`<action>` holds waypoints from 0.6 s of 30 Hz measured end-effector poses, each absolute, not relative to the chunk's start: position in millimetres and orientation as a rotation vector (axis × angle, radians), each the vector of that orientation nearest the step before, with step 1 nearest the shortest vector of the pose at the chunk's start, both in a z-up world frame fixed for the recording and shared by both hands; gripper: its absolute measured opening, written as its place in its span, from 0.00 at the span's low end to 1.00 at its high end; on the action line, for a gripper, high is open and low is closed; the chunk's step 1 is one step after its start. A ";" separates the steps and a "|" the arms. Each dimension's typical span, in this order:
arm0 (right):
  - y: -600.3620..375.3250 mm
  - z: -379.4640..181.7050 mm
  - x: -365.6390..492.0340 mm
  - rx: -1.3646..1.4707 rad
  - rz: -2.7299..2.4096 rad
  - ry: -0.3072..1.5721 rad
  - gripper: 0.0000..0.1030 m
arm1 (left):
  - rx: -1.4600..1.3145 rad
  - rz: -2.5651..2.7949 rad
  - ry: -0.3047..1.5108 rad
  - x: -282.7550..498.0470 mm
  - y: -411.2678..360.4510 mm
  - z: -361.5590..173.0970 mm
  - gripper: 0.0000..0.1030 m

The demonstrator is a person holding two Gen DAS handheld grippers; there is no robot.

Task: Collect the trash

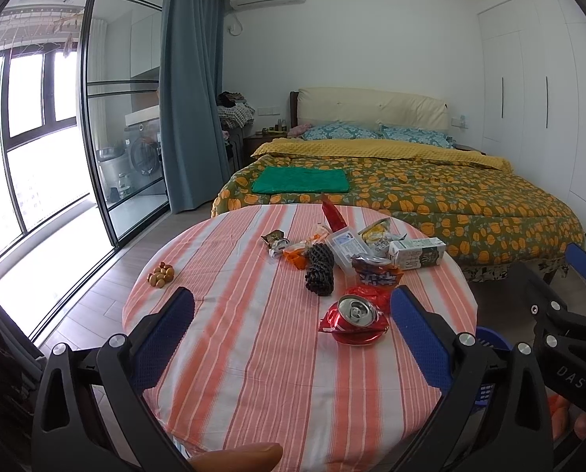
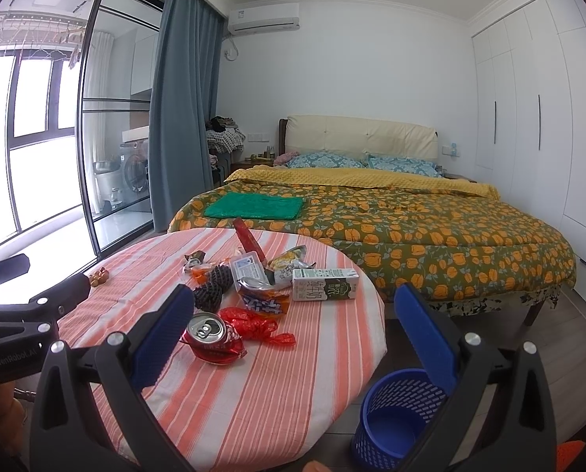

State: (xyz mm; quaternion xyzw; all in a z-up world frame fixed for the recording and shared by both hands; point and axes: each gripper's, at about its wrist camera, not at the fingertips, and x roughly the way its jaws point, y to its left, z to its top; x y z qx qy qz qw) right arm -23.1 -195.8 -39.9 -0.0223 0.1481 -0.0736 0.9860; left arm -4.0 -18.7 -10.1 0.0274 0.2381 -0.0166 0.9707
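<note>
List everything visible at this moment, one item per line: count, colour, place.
round table with striped cloth: 1, pink-white, foreground
crushed drink can: 1, red, table's near part
crumpled plastic wrapper: 1, red, beside the can
milk carton: 1, white-green, lying on table's right
foam net sleeve: 1, black, table centre
beaded wooden trinket: 1, tan, table's left
mesh waste bin: 1, blue, floor right of table
bed with floral quilt: 1, green-orange, behind table
left gripper: jaws open
right gripper: jaws open
</note>
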 end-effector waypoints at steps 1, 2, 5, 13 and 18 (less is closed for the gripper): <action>-195.3 -39.1 -23.5 -0.045 -0.147 0.297 0.96 | 0.055 -0.033 0.481 -4.0 -18.5 -10.3 0.96; -194.9 -38.5 -23.6 -0.045 -0.147 0.297 0.96 | 0.055 -0.034 0.481 -4.0 -18.5 -10.4 0.96; -195.1 -38.8 -23.7 -0.044 -0.147 0.298 0.96 | 0.055 -0.034 0.480 -4.6 -19.6 -9.1 0.96; -195.3 -39.1 -23.8 -0.044 -0.147 0.296 0.96 | 0.058 -0.037 0.479 -5.3 -23.1 -7.1 0.96; -195.7 -39.3 -23.8 -0.044 -0.148 0.296 0.96 | 0.058 -0.037 0.479 -5.8 -24.7 -6.2 0.96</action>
